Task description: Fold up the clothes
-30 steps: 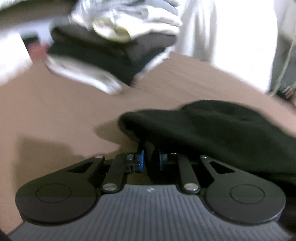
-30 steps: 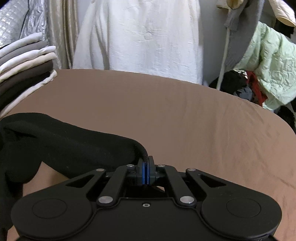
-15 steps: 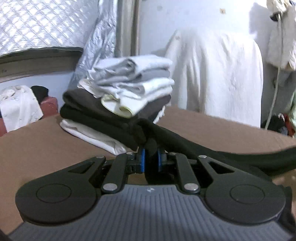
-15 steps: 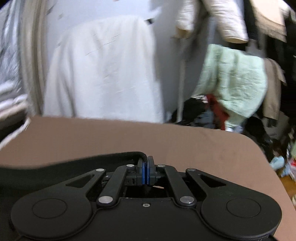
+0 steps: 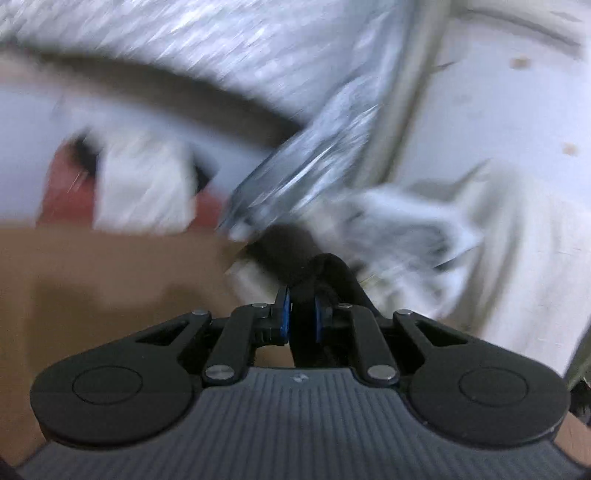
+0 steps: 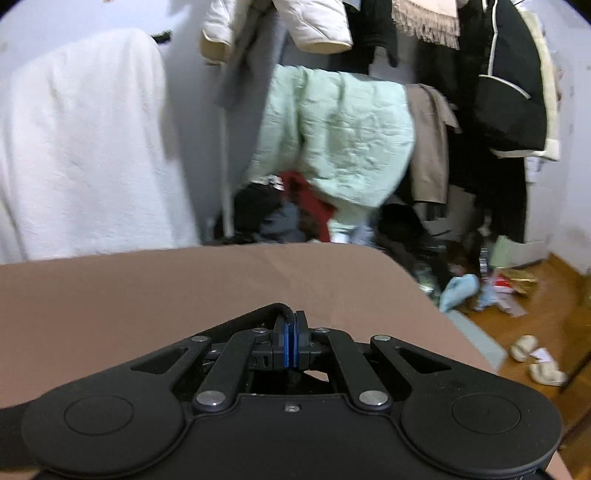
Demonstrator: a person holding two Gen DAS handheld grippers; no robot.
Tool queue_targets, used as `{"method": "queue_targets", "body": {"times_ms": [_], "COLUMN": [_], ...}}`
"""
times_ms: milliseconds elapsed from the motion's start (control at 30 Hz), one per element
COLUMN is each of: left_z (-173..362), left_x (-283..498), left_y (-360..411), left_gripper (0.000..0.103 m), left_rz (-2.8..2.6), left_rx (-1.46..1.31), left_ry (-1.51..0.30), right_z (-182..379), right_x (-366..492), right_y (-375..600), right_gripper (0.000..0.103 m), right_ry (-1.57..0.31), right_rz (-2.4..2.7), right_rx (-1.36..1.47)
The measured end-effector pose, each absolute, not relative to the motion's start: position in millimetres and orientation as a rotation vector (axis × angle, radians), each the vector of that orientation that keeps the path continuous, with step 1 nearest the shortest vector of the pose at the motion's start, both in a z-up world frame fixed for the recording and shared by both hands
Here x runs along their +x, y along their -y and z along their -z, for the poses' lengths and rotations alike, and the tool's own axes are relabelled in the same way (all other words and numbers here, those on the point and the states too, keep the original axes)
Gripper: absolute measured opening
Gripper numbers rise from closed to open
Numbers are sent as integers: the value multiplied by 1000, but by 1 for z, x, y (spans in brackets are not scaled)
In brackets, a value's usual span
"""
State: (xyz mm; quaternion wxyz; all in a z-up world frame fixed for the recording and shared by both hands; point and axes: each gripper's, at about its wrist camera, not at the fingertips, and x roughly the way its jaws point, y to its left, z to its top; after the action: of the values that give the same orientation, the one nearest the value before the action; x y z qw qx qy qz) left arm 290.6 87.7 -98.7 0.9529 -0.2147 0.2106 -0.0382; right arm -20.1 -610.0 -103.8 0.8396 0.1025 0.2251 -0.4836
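You are holding the black garment (image 5: 325,273) lifted over the brown surface (image 6: 184,280), left gripper (image 5: 301,314) and right gripper (image 6: 291,345) each clamping 1 edge; next, I judge, spread it flat.

This is a lived-in room of a home, most likely a bedroom used for laundry. Coats and jackets hang crowded along the wall (image 6: 184,110), among them a pale green quilted jacket (image 6: 340,136) and a fringed beige scarf (image 6: 424,22). A white cloth (image 6: 81,147) drapes over something behind the far edge of the brown-covered surface (image 6: 184,288). Past its right corner the wooden floor (image 6: 546,306) is strewn with clothes, scraps and a pair of slippers (image 6: 535,358) (nothing tidy there). The left wrist view, badly blurred, shows quilted silvery fabric (image 5: 221,44) on the wall.
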Motion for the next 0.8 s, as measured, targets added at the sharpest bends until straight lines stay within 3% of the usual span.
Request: {"method": "queue_targets", "body": {"times_ms": [200, 300, 333, 367, 433, 533, 800], "left_z": [134, 142, 143, 143, 139, 118, 43], "left_x": [320, 325, 325, 325, 323, 309, 236], "left_y": [-97, -88, -87, -87, -88, -80, -85], "left_gripper": [16, 16, 16, 16, 15, 13, 13], "left_rz": [16, 25, 28, 34, 55, 129, 343], "left_rx": [-458, -446, -450, -455, -460, -432, -501], "left_ry": [-681, -712, -719, -714, -685, -609, -337], "right_z": [134, 154, 156, 152, 139, 119, 121], "right_x": [9, 24, 26, 25, 22, 16, 36], "right_y": [616, 613, 610, 606, 594, 568, 459], "right_gripper": [3, 6, 12, 16, 40, 53, 57], "right_ry": [-637, -752, -764, -745, -680, -566, -617], "right_rz": [995, 950, 940, 936, 911, 813, 222], "right_rx": [251, 262, 260, 272, 310, 359, 461]}}
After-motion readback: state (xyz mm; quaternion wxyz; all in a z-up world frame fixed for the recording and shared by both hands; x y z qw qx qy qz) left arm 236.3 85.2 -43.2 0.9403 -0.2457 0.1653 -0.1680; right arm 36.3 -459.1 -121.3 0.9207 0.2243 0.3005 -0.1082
